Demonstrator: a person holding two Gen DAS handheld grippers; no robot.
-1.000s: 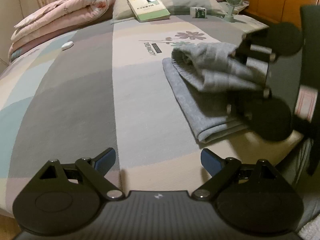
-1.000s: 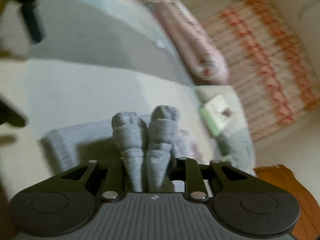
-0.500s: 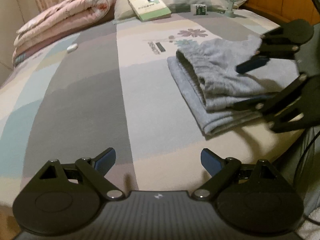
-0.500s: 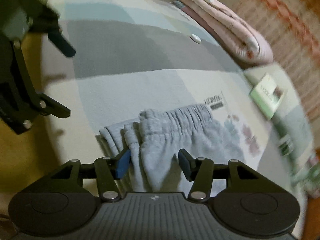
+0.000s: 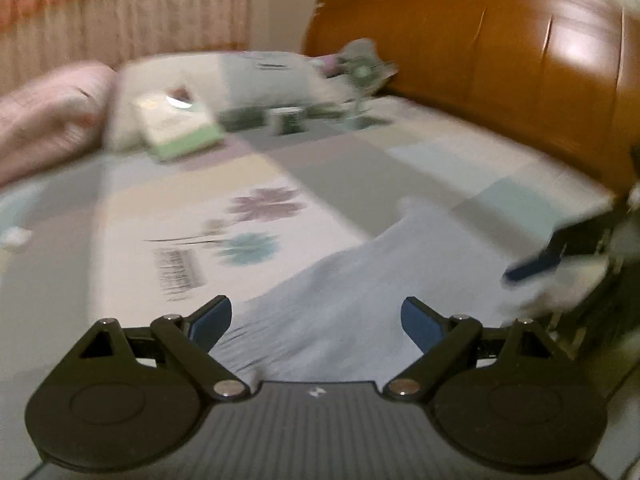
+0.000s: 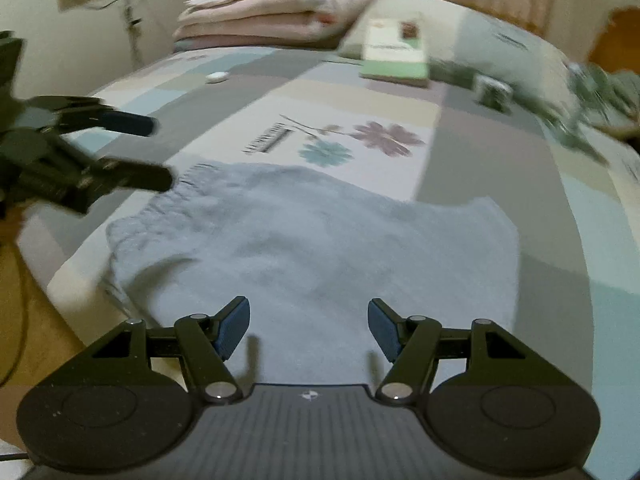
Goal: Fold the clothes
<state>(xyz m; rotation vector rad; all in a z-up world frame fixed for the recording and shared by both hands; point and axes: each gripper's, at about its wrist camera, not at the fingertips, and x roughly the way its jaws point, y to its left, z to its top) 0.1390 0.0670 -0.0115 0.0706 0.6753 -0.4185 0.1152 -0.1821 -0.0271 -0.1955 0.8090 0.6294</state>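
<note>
Grey folded trousers (image 6: 320, 240) lie flat on the patchwork bedspread (image 6: 360, 112) near the bed's front edge, elastic waistband to the left. My right gripper (image 6: 308, 320) hovers over the near part of the cloth; its jaws are opening and nothing is pinched between the blue pads. My left gripper (image 6: 160, 152) stands open at the waistband end, apart from the cloth. In the blurred left wrist view the left gripper (image 5: 316, 320) is open above the trousers (image 5: 360, 280), and one finger of the right gripper (image 5: 536, 268) shows at the right.
A folded pink quilt (image 6: 280, 12), a pillow with a green book (image 6: 396, 56), a small box (image 6: 492, 90) and a small fan (image 5: 362, 72) lie at the head of the bed. A wooden headboard (image 5: 500, 60) stands behind. A small white object (image 6: 216, 77) lies far left. The floor (image 6: 24, 340) shows beyond the bed edge.
The right gripper let go of the bunched grey cloth, opened and rolled level; the trousers now lie flat. The left gripper swung right toward the trousers, open throughout.
</note>
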